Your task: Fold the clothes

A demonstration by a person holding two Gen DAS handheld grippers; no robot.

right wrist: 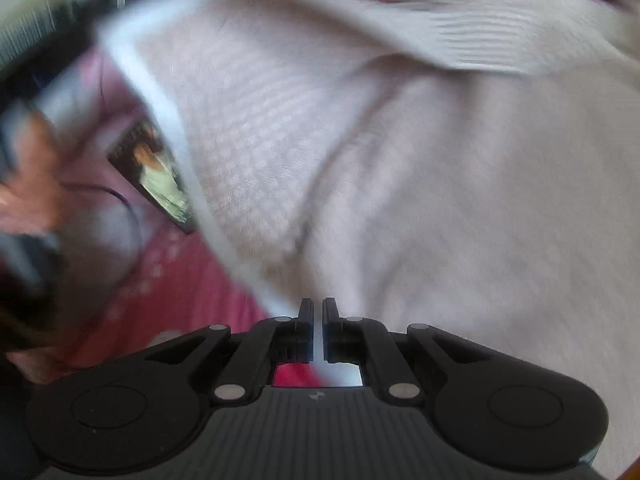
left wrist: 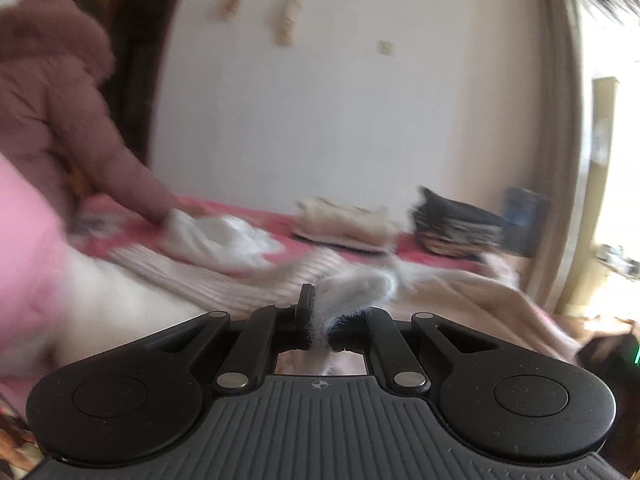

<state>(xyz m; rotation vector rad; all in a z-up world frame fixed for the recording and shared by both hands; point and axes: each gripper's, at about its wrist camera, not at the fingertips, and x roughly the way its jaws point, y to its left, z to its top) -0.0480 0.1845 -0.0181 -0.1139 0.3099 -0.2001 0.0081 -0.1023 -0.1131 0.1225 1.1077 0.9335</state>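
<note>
A pale pink knitted sweater lies spread over a red bed. In the left wrist view my left gripper is shut on a fuzzy whitish edge of the sweater, which bunches up between the fingers. In the right wrist view the sweater fills most of the frame, with a ribbed band folded over at the top. My right gripper is shut on the sweater's white edge strip, which runs down into the narrow slit between the fingers. Both views are blurred by motion.
A person in a brown-pink padded jacket leans over the bed, handling a white garment. Folded stacks, cream and dark, sit at the bed's far side. A photo card lies on the red bedcover.
</note>
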